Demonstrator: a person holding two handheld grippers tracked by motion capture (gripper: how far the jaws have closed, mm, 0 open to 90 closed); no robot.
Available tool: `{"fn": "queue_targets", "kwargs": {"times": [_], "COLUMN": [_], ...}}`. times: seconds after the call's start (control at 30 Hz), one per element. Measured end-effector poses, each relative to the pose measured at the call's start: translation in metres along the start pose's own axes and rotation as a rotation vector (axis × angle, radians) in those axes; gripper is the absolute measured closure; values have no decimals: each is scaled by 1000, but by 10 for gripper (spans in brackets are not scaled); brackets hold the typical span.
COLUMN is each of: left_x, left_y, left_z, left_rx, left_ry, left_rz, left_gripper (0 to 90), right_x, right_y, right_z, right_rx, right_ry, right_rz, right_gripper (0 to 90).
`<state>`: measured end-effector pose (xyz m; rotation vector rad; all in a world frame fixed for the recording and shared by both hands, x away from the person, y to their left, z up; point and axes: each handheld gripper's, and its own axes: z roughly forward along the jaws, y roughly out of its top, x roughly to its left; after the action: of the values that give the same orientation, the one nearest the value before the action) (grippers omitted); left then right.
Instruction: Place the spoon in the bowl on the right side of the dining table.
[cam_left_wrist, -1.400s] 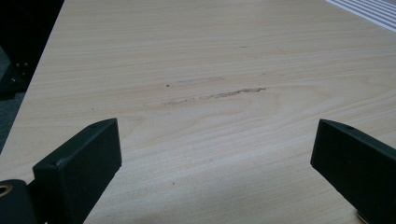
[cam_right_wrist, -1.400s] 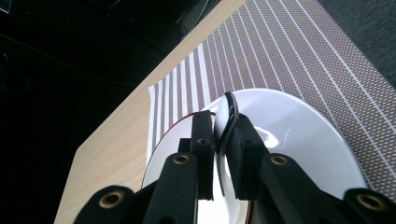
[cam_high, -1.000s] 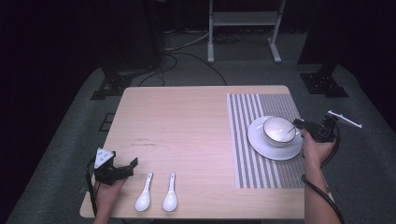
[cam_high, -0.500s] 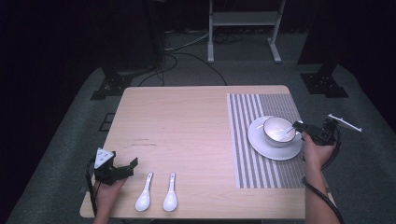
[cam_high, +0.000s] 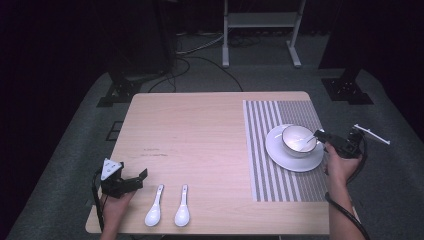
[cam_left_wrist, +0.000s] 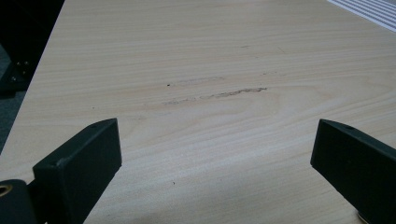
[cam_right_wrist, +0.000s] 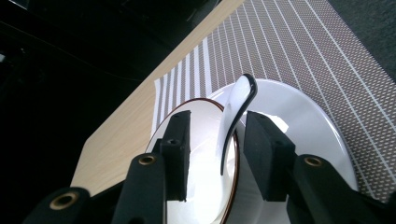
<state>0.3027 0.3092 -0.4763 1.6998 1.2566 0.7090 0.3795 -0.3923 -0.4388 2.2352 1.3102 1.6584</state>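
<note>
High view: right tongs (cam_high: 320, 136) unmoved.

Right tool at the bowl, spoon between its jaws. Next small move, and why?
Probably draw the right tool back off the bowl. Its jaws look parted around the spoon, whose handle leans on the bowl's rim, so the spoon seems already placed. The bowl sits on the plate. The left tool waits open beside two spoons on the table.
</note>
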Motion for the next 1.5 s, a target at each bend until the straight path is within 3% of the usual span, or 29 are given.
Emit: {"fn": "queue_targets", "kwargs": {"times": [0.17, 0.33, 0.7, 1.5], "left_x": [0, 0, 0, -1], "left_y": [0, 0, 0, 0], "left_z": [0, 0, 0, 0], "left_rx": [0, 2, 4, 5], "left_ry": [1, 5, 7, 5], "left_rz": [-1, -1, -1, 8], "left_gripper": [6, 5, 6, 6], "right_x": [-2, -4, -6, 7], "right_y": [-1, -7, -16, -47], "right_z": [-6, -18, -30, -48], "right_rx": [-10, -31, -27, -3], "right_ry": [18, 73, 122, 245], "right_rz": [0, -8, -28, -93], "right_gripper": [580, 558, 526, 429]}}
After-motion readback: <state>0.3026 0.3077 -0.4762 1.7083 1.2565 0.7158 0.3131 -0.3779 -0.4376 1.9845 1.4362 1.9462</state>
